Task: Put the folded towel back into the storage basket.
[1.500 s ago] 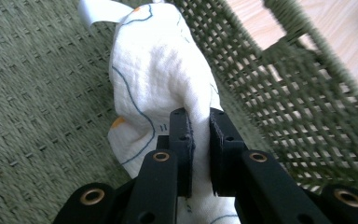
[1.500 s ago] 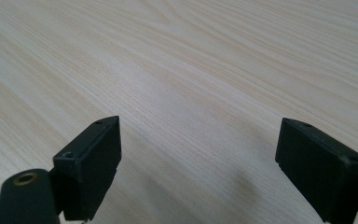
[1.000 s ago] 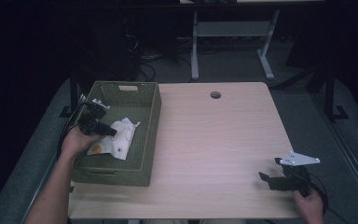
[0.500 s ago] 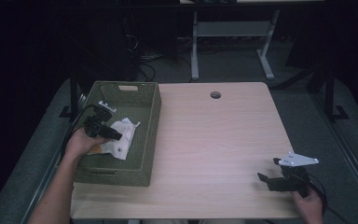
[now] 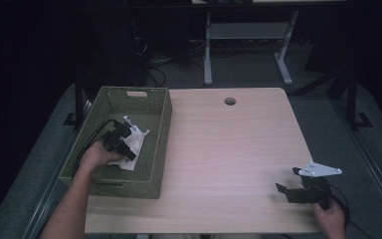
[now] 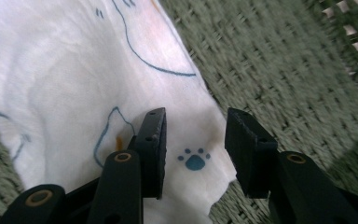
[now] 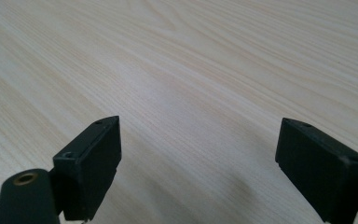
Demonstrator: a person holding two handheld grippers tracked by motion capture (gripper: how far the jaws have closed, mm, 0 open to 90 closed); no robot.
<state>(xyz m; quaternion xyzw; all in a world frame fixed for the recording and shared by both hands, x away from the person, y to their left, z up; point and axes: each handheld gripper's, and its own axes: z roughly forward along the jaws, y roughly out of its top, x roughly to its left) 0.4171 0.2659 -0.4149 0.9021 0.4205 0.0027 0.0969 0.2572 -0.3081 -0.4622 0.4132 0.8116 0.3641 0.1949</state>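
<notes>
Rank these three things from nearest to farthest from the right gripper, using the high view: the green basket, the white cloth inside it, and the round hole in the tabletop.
From the right gripper, at the table's near right corner:
1. Round hole, far edge of the table, near its middle.
2. Green basket, left side of the table; its right wall comes closest.
3. White cloth, inside the basket, under the left gripper.

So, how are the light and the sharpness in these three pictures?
High view: dark room, only the table and green basket lit, fairly sharp. Left gripper view: bright, white printed cloth soft, basket weave smeared at right. Right gripper view: even light, sharp wood grain, faint shadow between the jaws.
</notes>
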